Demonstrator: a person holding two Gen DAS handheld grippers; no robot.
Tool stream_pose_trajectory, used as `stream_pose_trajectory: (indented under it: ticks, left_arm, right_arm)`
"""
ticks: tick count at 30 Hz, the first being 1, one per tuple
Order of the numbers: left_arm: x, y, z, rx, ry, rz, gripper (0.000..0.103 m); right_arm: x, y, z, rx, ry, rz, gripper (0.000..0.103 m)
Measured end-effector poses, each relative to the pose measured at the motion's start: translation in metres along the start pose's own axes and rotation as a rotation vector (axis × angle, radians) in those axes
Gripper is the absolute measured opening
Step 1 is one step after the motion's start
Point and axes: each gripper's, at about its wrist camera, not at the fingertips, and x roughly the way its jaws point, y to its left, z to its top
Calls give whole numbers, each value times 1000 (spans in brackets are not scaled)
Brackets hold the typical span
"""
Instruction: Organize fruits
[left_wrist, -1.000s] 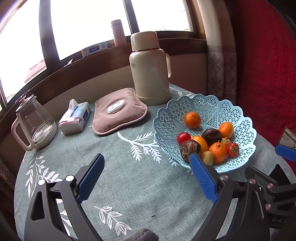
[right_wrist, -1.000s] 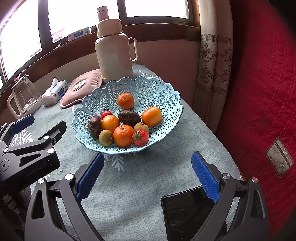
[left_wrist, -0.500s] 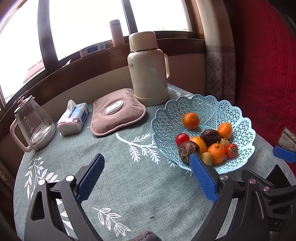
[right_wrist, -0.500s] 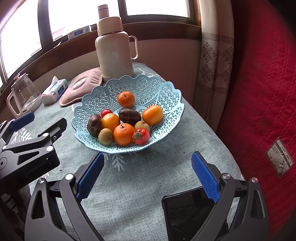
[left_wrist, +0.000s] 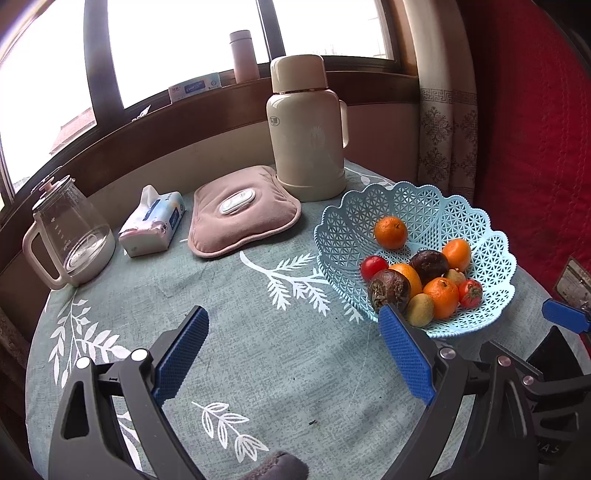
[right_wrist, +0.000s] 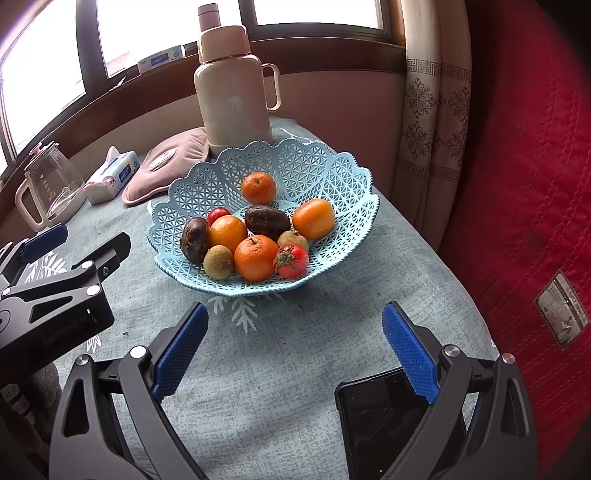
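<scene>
The fruits sat heaped in the pale blue lattice basket on the right side of the desk, near its edge. Toward the front lay a big orange, a red tomato touching it, and a small greenish-brown fruit; behind them were two dark, wrinkled fruits, another orange, an oblong orange fruit and a second red one. One mandarin lay apart, higher up the far wall.

By my judgement the oranges were firm and moderately heavy – round, so best pinched across the widest part. The tomato looked smooth and soft-skinned; it would want a light squeeze on its sides, away from the green stalk. The dark fruits looked leathery and should hold well. The basket itself seemed light plastic, likely to slide if a fruit were dragged against it.

The right gripper hung just short of the basket, jaws spread wide and empty. The left gripper was likewise wide open – holding nothing – over bare cloth, its right finger overlapping the basket's near rim in view.

Farther off stood a cream thermos, a pink heating pad, a tissue pack and a glass kettle; a dark phone lay by the right gripper.
</scene>
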Motion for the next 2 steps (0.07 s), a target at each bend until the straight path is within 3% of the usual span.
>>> stream_pose_trajectory:
  ticks: [2]
  left_arm:
    - [1, 9, -4, -29, 22, 11, 92]
  right_arm:
    - [1, 5, -2, -5, 8, 14, 97]
